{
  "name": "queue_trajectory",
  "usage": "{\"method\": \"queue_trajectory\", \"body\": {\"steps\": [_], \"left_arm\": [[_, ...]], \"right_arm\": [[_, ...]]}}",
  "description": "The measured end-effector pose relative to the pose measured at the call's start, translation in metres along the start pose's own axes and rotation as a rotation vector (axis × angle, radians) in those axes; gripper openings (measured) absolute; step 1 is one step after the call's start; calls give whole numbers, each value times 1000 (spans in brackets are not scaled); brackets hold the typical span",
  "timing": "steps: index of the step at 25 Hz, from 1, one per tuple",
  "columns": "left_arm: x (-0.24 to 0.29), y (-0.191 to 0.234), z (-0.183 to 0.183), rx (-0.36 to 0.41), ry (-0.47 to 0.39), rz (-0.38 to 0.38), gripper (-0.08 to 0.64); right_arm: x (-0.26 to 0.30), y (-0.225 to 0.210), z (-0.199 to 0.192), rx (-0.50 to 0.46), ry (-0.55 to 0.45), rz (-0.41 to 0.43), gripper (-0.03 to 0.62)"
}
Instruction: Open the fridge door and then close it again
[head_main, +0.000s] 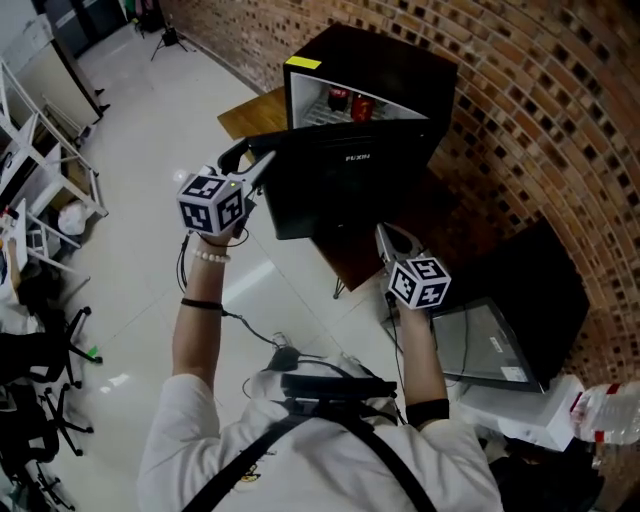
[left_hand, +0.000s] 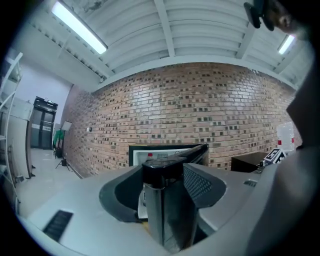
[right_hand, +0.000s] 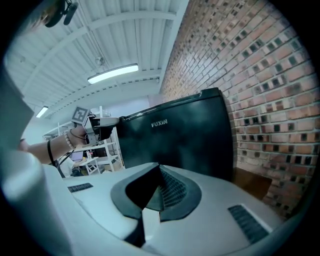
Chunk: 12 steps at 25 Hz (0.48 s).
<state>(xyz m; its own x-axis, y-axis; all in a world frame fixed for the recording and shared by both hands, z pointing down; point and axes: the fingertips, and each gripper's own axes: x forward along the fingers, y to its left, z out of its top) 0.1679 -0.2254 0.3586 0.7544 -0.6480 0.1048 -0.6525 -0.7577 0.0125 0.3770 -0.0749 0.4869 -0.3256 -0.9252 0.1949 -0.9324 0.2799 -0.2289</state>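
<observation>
The fridge (head_main: 385, 60) is seen on a wooden table (head_main: 245, 112) against the brick wall (head_main: 540, 90), with its door (head_main: 350, 185) swung open in front of it, so that red cans (head_main: 350, 102) on the shelf inside are visible over the door's top. The door is hinged on the fridge's wall side; its free edge is upright on the opposite side, away from the fridge's opening. That edge is straddled near its top corner by the left gripper (head_main: 255, 160). In the left gripper view the door's edge (left_hand: 167, 210) is found between jaws held apart, close against one pad, with a light sliver left at the other, so no firm clamp is shown. The right gripper (head_main: 385, 232) is held in front of the door's printed outer face, apart from it, jaws pressed together on nothing (right_hand: 159, 170). The left hand is judged the nearer and the working one. The door would be closed by carrying its free edge in an arc back towards the fridge's opening.
</observation>
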Motion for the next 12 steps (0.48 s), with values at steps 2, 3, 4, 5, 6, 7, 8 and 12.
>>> {"method": "queue_trajectory", "body": {"steps": [2,3,4,5,6,7,8,12], "left_arm": [[-19,-17,-1,13,1,-12,228],[-28,-27,-2,22,1,-20,216],[-36,-36,-4,30,1,-28,205],[-44,-46,-5,36,0,-37,198],[-51,-56,-5,40,-1,-46,189],[-59,-65,-6,42,-3,-56,182],[-66,-76,-6,42,-6,-66,175],[-88,-118,-8,62,-21,-79,155]], "right_arm": [[-7,3,-1,-3,-1,15,0],[-10,5,-1,-5,0,22,0],[-14,7,-2,-8,1,28,0],[-18,8,-3,-10,2,33,0],[-22,10,-4,-11,4,37,0],[-25,11,-5,-13,6,41,0],[-29,12,-6,-13,7,43,0],[-46,12,-11,-15,7,50,0]]}}
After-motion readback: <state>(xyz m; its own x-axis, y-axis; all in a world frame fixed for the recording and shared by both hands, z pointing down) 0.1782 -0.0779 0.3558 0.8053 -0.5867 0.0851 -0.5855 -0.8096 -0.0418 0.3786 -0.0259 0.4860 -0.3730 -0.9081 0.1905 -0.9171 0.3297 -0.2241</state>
